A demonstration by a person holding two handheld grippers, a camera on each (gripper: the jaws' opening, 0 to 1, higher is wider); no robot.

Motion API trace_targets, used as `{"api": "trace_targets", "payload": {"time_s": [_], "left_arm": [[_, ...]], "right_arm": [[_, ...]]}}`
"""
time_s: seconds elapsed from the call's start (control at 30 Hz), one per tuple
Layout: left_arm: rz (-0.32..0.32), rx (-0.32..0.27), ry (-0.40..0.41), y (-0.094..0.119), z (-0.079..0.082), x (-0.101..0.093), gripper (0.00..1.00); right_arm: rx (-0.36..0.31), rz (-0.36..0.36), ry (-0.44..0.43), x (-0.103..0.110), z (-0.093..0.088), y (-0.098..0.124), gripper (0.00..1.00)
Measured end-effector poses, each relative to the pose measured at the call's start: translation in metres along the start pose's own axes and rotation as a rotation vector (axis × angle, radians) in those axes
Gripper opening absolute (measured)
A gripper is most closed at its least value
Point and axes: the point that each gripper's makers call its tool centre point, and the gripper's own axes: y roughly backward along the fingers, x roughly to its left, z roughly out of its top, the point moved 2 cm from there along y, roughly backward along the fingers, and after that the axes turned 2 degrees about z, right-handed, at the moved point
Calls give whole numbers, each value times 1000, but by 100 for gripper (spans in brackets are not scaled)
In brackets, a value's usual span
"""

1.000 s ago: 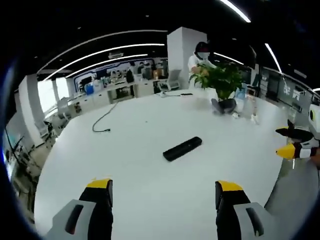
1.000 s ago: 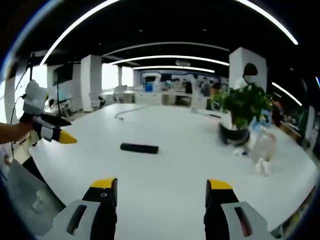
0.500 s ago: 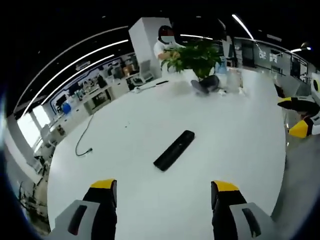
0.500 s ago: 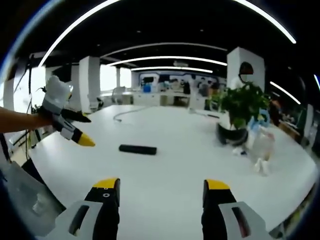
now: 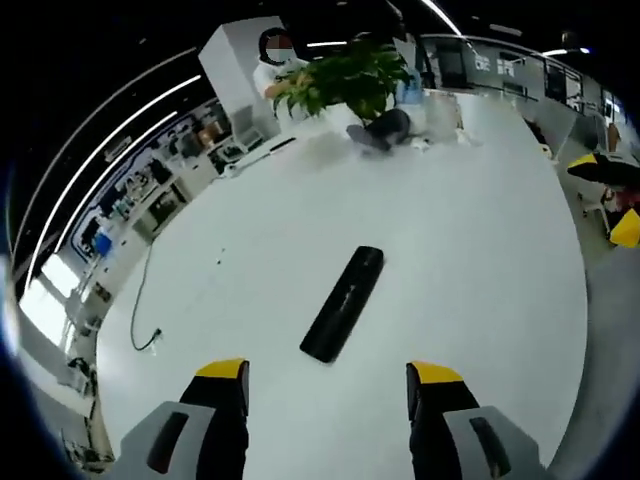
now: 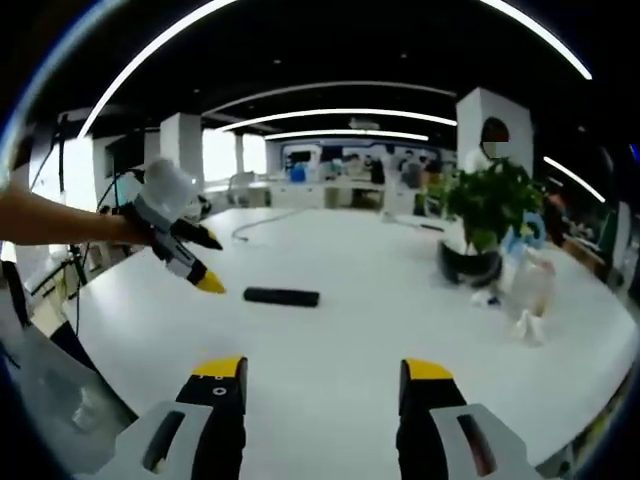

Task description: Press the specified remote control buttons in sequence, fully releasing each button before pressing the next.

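Remote control (image 5: 343,317) lies on white table (image 5: 480,250) beyond both parted grippers; pot (image 6: 466,266) holds plant (image 6: 485,203).

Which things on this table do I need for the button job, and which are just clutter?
For the job:
remote
left gripper
right gripper

Lying about:
potted plant
cable
bottles beside the plant

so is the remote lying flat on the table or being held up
Lying flat. The remote rests on the white table, and both grippers, left and right, are open and apart from it.
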Motion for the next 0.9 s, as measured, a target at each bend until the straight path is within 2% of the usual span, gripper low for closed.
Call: {"api": "trace_targets", "payload": {"time_s": [0.23,0.4,0.47,0.63,0.67,0.7,0.9], "left_arm": [[-42,67,-85,-27,-2,1,62],[-45,95,-144,-45,1,8,60],[-48,126,-189,-52,-1,11,60],[-54,139,-205,-61,5,16,57],[-59,149,-219,-63,5,17,56],[-74,182,-232,-66,1,17,56],[-93,179,-282,-74,9,19,57]], "right_arm": [[31,15,6,3,-4,-4,58],[51,13,7,2,-7,-5,57],[58,21,6,3,-9,-6,57],[68,21,-2,3,-10,-6,57],[82,18,1,3,-13,-7,57],[87,20,2,4,-13,-7,57],[104,31,1,5,-15,-8,57]]}}
